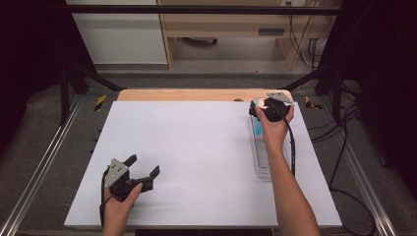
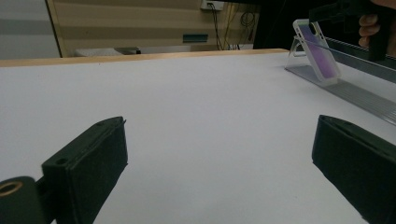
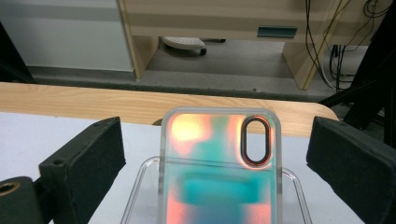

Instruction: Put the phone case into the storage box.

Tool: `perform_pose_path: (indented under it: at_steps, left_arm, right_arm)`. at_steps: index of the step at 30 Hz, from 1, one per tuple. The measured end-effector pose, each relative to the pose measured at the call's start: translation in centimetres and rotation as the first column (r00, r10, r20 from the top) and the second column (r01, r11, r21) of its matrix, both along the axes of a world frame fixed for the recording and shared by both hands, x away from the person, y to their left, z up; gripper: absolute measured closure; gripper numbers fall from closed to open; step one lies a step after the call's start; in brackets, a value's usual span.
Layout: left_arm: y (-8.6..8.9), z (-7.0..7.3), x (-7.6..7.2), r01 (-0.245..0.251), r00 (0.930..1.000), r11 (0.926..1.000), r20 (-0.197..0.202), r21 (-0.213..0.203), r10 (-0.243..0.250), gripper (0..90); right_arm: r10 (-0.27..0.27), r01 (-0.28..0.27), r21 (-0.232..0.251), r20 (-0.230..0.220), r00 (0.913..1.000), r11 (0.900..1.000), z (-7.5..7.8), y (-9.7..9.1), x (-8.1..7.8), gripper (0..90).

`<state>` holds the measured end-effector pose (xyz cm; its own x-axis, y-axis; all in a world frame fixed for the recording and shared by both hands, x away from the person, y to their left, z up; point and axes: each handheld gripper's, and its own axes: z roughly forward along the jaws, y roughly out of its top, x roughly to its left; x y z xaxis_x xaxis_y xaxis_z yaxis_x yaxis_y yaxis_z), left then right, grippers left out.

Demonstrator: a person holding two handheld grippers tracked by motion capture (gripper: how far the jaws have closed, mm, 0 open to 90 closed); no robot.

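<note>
An iridescent phone case (image 3: 219, 168) with an oval camera cutout leans upright in a clear plastic rack (image 1: 261, 156) at the far right of the white table. My right gripper (image 3: 215, 154) is open, with one jaw on each side of the case and a gap to each. From above, that gripper (image 1: 261, 109) sits over the rack's far end, where a strip of the case (image 1: 257, 129) shows teal. The left gripper view shows the case (image 2: 317, 52) far off at the upper right. My left gripper (image 1: 145, 167) rests open near the table's front left, nothing between its jaws.
A wooden strip (image 1: 201, 94) edges the white table top (image 1: 196, 152) at the far side. Beyond it stand wooden furniture and a white cabinet. Black frame legs and cables (image 1: 339, 132) run along the right side.
</note>
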<state>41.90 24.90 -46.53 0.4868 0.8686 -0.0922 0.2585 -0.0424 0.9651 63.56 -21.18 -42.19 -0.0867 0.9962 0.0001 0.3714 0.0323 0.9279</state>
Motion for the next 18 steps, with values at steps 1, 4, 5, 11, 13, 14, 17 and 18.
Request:
perform_pose_path:
  at_steps: [1,4,5,11,13,14,17,18]
  left_arm:
    - [0.0,0.0,0.0,0.0,1.0,1.0,0.0,0.001,0.0,3.1]
    - [0.0,0.1,0.0,-0.002,1.0,1.0,0.006,-0.002,0.002,3.1]
    - [0.0,0.1,0.0,-0.002,1.0,1.0,0.006,-0.001,0.002,3.1]
    - [0.3,0.1,0.1,-0.005,0.9999,1.0,0.01,-0.002,0.005,3.1]
    - [0.3,0.1,0.0,-0.008,0.9999,1.0,0.01,-0.005,0.008,3.1]
    - [0.4,0.1,0.0,-0.005,0.9999,1.0,0.012,-0.005,0.005,3.1]
    - [0.3,0.1,0.0,-0.003,0.9999,1.0,0.014,-0.008,0.003,3.0]
    - [0.3,0.1,0.0,-0.001,0.9999,1.0,0.014,-0.006,0.001,3.0]
  right_arm:
    - [0.006,-0.006,0.003,-0.003,1.0,1.0,0.1,0.0,-0.1,4.4]
    - [0.018,-0.017,0.018,-0.024,0.9996,0.9997,0.3,-0.1,-0.4,4.0]
    - [0.022,-0.021,0.023,-0.032,0.9993,0.9995,0.4,-0.2,-0.5,4.1]
    - [0.036,-0.034,0.045,-0.048,0.9982,0.9984,1.3,-0.3,-1.2,4.2]
    - [0.037,-0.034,0.053,-0.062,0.9974,0.998,1.5,-0.3,-1.4,4.3]
    - [0.039,-0.034,0.061,-0.068,0.9969,0.9976,1.6,-0.3,-1.5,4.4]
    - [0.047,-0.04,0.083,-0.084,0.9954,0.9957,1.9,-0.2,-1.9,4.5]
    - [0.054,-0.047,0.089,-0.082,0.9951,0.9949,2.0,-0.1,-2.0,4.5]
